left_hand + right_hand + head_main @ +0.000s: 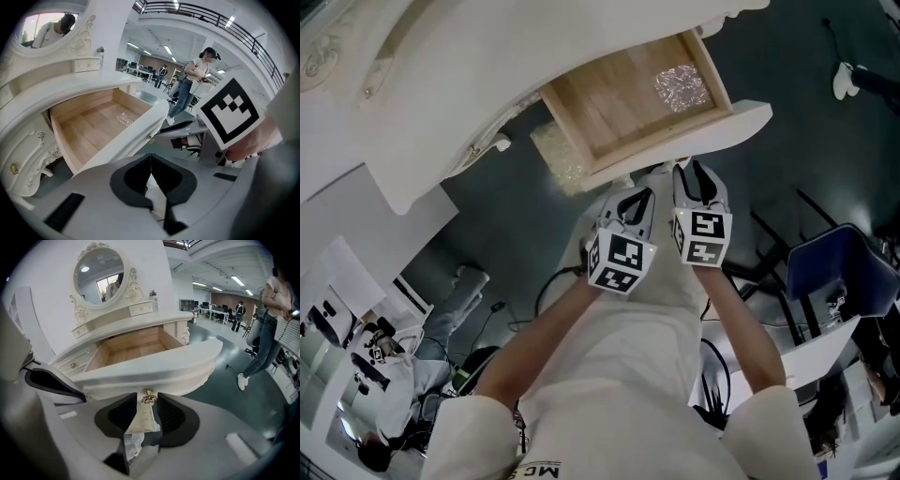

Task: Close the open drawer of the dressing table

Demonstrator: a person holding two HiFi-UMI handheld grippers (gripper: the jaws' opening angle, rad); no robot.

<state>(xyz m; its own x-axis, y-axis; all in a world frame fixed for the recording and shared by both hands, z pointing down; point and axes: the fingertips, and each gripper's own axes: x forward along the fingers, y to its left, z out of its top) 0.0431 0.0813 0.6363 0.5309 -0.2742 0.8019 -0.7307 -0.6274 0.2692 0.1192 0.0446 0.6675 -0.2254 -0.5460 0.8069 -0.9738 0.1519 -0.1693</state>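
Observation:
The cream dressing table [441, 103] has its wide drawer [628, 94] pulled out, with a wooden bottom and a crumpled clear wrapper [681, 88] inside. Its curved white front [154, 369] faces me. In the right gripper view the front's gold knob [149, 397] sits between the tips of my right gripper [147, 399], whose jaws stand open with small gaps on either side of the knob. A cream tag [140, 420] hangs below the knob. My left gripper [150, 157] is shut and empty, just below the drawer front [126, 138]. The head view shows both grippers, left [637, 197] and right [689, 169], side by side under the front.
An oval mirror [98, 275] tops the table, and small closed drawers [72, 365] sit to the left. A blue chair [834, 272] and floor cables [553, 281] are near my legs. Several people [192, 77] stand further off in the hall.

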